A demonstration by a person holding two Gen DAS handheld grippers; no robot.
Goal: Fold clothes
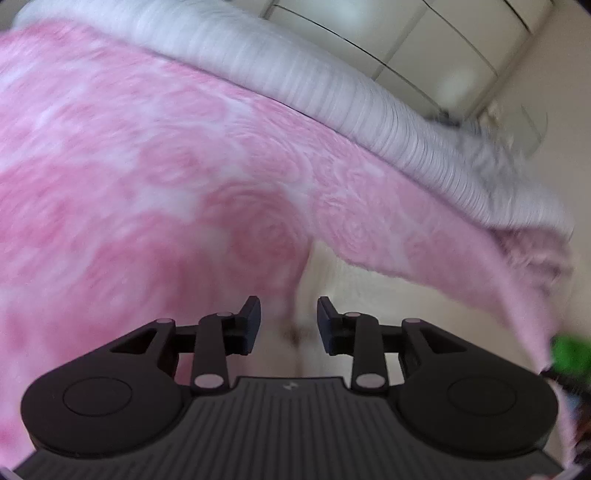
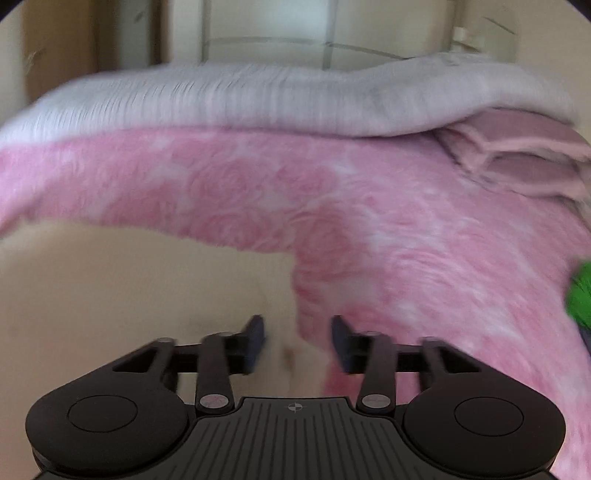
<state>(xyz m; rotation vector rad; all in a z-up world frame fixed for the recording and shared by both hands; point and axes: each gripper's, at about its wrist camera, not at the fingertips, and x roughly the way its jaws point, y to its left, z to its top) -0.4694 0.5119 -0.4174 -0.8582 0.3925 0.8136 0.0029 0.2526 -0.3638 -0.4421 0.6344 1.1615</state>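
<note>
A pink fleece cloth with a rose pattern fills most of the left wrist view and hangs over a cream surface. It also shows in the right wrist view, spread to the right. My left gripper is open and empty, close to the cloth's lower edge. My right gripper is open and empty, with the cloth's hanging edge just beyond its right finger. Both views are blurred by motion.
A grey-white ribbed cloth lies along the far edge of the pink one, also in the right wrist view. A folded mauve cloth sits at the right. Something green shows at the right edge. White cabinets stand behind.
</note>
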